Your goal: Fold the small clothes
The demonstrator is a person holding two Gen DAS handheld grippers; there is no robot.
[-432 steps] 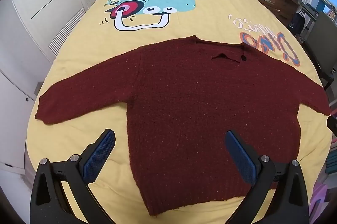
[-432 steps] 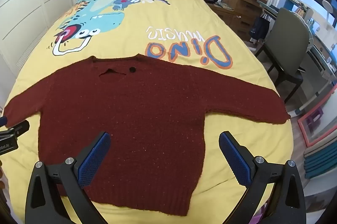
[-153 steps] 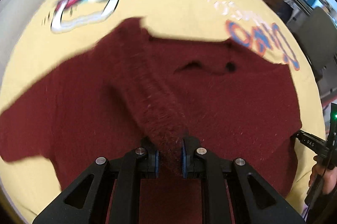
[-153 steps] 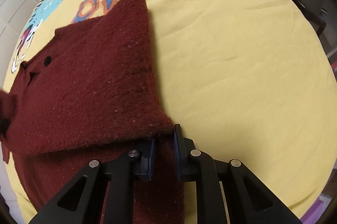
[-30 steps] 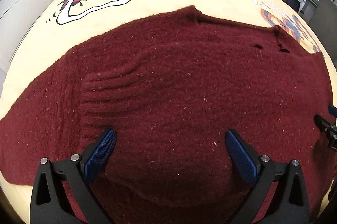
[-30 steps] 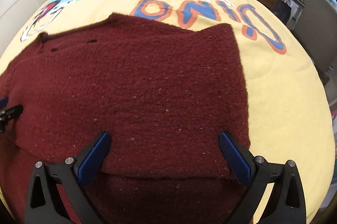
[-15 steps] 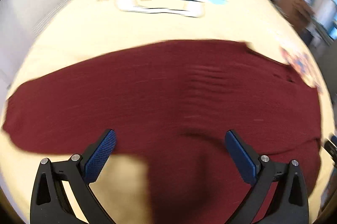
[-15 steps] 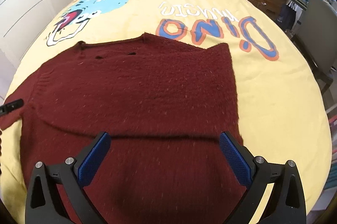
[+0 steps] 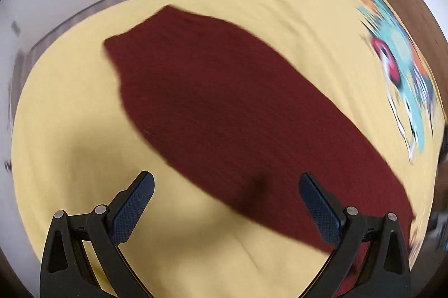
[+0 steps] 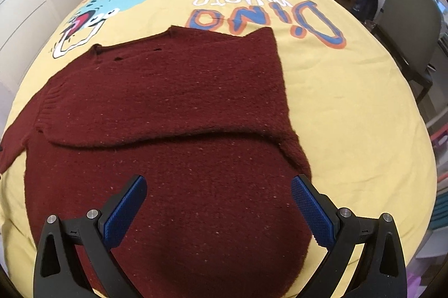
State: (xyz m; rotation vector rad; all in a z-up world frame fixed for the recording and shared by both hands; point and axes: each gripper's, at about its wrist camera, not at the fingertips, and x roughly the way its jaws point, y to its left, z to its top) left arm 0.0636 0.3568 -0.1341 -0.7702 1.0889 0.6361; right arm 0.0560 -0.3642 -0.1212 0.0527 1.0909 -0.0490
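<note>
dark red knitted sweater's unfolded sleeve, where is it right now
In the left wrist view, the dark red knitted sweater's sleeve lies stretched flat on the yellow bedspread, ahead of the open left gripper.

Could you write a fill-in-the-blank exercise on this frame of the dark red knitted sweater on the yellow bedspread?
1. The dark red knitted sweater lies on a bedspread whose main colour is ____.
2. The right gripper has its jaws ____.
3. The left gripper hovers over one ____ of the sweater, spread flat.
4. The big orange and blue word printed on the bedspread reads ____.

Missing words: yellow; open; sleeve; Dino
</note>
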